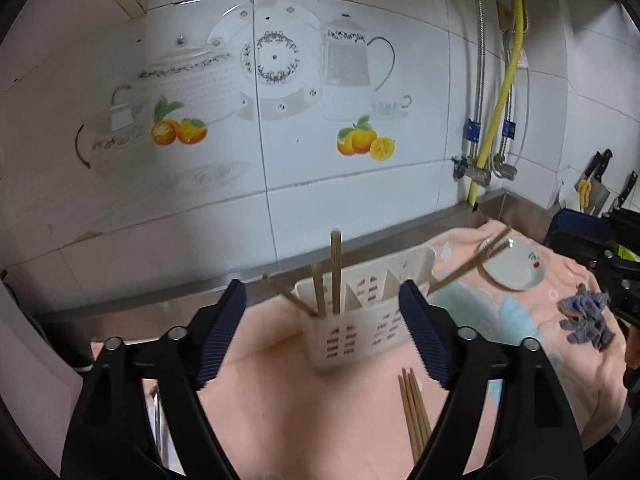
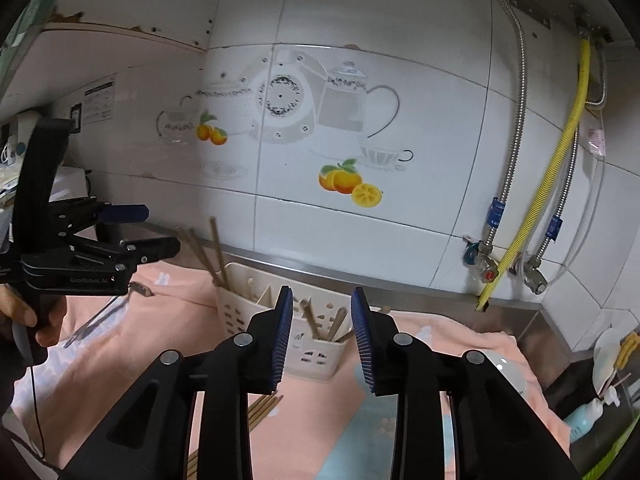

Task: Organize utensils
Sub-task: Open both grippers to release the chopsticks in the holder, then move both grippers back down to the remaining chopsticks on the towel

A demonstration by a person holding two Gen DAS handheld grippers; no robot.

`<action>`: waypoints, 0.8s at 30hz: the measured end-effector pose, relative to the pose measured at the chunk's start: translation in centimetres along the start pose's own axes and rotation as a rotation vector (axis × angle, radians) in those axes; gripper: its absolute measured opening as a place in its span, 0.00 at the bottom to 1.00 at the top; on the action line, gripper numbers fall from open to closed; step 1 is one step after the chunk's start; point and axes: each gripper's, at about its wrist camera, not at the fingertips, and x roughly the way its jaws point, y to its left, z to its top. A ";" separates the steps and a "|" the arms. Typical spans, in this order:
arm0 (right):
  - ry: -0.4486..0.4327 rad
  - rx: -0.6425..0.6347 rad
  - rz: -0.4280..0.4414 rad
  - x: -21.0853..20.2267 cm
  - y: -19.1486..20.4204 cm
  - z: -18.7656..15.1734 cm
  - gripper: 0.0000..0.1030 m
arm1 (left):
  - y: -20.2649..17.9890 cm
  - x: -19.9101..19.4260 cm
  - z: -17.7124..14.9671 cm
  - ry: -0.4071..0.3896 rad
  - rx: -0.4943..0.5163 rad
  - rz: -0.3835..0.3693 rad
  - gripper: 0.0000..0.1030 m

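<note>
The holder (image 1: 360, 320), a white slotted caddy, stood on the pink towel (image 1: 280, 400) by the wall. Several chopsticks (image 1: 335, 272) stood in its left compartment; more (image 1: 414, 412) lay loose on the towel just in front of it. The left gripper (image 1: 322, 328) was spread wide and empty; the right gripper (image 2: 322, 340) was partly open, also empty. The loose sticks looked light, stiff and prone to roll, so pinching the bundle near its middle seemed safest.

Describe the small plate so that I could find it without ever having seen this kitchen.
Start at the yellow hose running down the tiled wall. Below it a pink towel covers the counter, and the small plate lies on the towel's far right part, right of the white utensil holder. It alone is round and white, with a red cherry print.
</note>
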 end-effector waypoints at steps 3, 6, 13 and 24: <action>-0.003 -0.008 0.000 -0.9 0.8 -1.0 0.33 | 0.0 -0.4 -1.0 0.013 0.000 0.019 0.83; 0.006 -0.007 0.011 -1.5 1.6 -2.0 0.35 | 0.3 -0.8 -2.3 0.025 -0.008 0.015 0.86; 0.038 0.008 0.025 -1.9 2.9 -4.8 0.37 | 0.7 -0.9 -5.1 0.074 -0.023 0.017 0.88; 0.126 0.051 0.062 -1.2 5.3 -9.2 0.41 | 1.2 -0.2 -9.5 0.176 -0.034 0.024 0.89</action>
